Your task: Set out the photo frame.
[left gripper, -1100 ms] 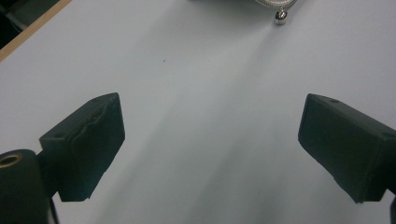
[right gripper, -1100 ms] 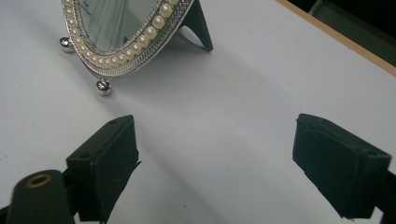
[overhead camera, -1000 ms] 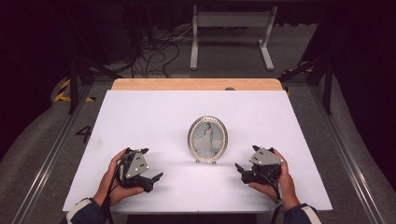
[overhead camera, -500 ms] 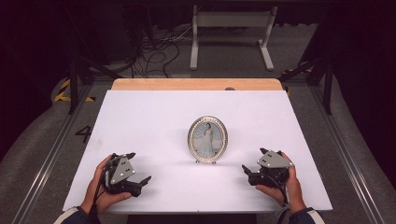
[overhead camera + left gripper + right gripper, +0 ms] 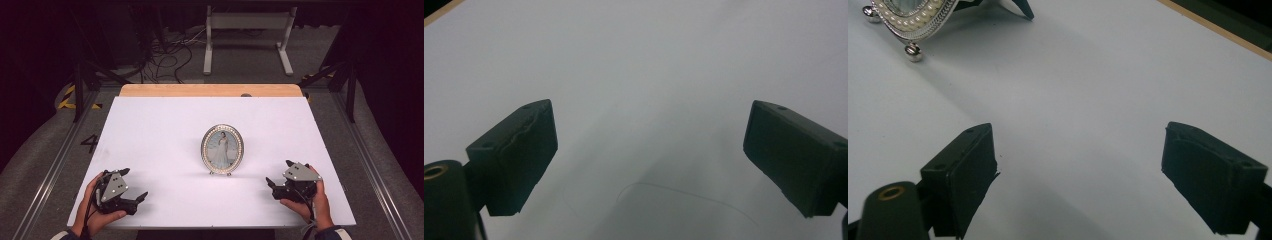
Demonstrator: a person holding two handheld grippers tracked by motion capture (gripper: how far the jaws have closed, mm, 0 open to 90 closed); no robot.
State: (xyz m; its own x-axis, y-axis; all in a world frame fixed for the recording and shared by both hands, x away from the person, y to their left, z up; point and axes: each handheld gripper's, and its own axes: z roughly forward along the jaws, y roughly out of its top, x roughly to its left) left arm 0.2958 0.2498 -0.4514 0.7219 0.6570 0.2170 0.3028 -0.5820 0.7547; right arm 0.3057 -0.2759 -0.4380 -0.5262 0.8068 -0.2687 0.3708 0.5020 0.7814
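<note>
Across the white table top (image 5: 165,130), which covers most of a wooden bench, very little stands: one oval picture frame (image 5: 222,149) upright near the middle, its pearl-studded rim and small ball feet (image 5: 913,52) resting on the surface, with a dark back stand showing behind it in the right gripper view. At the near edge the person's two hands hold their tools low, well apart from the frame and from each other. The left gripper (image 5: 131,197) sits at the near left corner with its jaws spread wide over bare table, holding nothing. The right gripper (image 5: 274,184) sits at the near right, jaws likewise wide and empty, pointed roughly toward the frame, whose lower rim shows at the upper left of its own view. By my reading no grasp has begun; this looks like the resting stage around an approach. A next move would call for bringing a gripper forward to the frame's rim and closing gently, since it balances on small feet and could tip.
</note>
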